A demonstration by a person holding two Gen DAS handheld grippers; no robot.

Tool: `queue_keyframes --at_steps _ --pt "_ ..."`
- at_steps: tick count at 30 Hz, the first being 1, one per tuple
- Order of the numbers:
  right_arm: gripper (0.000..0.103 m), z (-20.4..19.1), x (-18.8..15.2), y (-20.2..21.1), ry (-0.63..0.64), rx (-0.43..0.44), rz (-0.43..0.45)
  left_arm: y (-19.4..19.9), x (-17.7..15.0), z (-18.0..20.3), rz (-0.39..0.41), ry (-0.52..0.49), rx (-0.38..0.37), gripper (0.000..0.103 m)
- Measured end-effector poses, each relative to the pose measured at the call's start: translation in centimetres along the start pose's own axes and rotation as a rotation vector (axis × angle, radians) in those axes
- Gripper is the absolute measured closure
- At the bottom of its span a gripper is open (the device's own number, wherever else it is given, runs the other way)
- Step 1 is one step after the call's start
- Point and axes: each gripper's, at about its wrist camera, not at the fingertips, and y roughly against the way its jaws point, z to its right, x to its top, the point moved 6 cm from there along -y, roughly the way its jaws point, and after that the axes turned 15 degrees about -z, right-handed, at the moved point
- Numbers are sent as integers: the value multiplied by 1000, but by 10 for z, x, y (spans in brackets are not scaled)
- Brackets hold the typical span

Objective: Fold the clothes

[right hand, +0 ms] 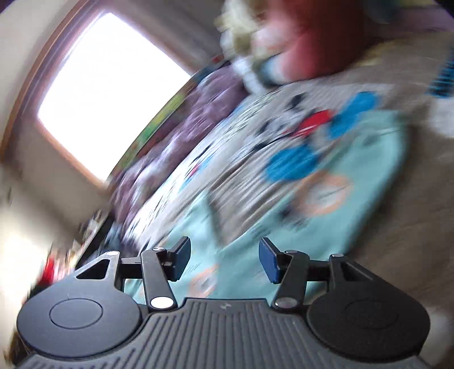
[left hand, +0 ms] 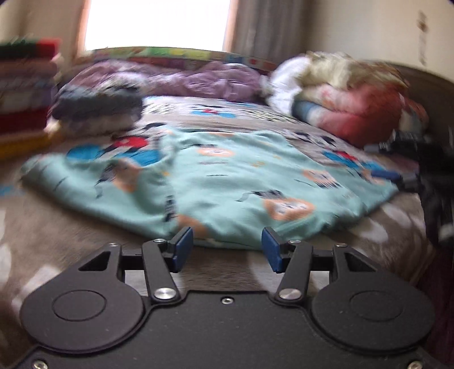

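A teal garment (left hand: 232, 181) with orange prints lies spread and creased on the bed. Its near hem is just beyond my left gripper (left hand: 227, 247), which stands open with nothing between its blue pads (left hand: 183, 248). At the garment's right corner a blurred black frame with a blue pad (left hand: 387, 173) reaches in. The right wrist view is tilted and smeared. There the same teal garment (right hand: 354, 215) runs under and past my right gripper (right hand: 224, 255), which is open and holds no cloth.
The bed cover (left hand: 255, 119) is grey with cartoon prints. A stack of folded textiles (left hand: 25, 90) stands at the left, with a dark folded pile (left hand: 99, 105) beside it. A purple duvet (left hand: 198, 79) lies at the back, rolled blankets (left hand: 354, 102) at the right, and a bright window (left hand: 159, 22) behind.
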Motion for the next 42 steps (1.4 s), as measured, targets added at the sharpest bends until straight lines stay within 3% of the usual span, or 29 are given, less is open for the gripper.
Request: queue_keyframes --at_steps 6,9,14,19,24,29,35,37,40,42 --pt "49 -109 -57 -49 374 16 -176 12 4 -63 29 201 56 51" --pt "49 -150 -95 -55 465 22 -236 19 7 -88 54 257 67 51" --pt "49 -183 -118 -84 557 19 -301 24 22 -131 104 353 89 51" --pt "49 -205 -117 -118 590 10 -341 20 43 -178 144 442 115 51" --pt "49 -216 -110 -145 561 -1 -359 9 65 -228 173 588 85 51" --pt "50 -210 -110 -163 504 -13 -358 -15 68 -262 119 754 1 52" --pt "52 -195 -105 -166 355 30 -324 -31 78 -274 118 830 -70 53" --pt "52 -192 -106 -167 346 28 -319 -38 78 -278 108 851 -61 62" --pt "52 -196 -111 -169 398 -12 -314 -38 75 -280 91 860 -44 100" --pt "54 -200 -114 -172 440 -54 -314 -21 71 -281 140 864 8 101"
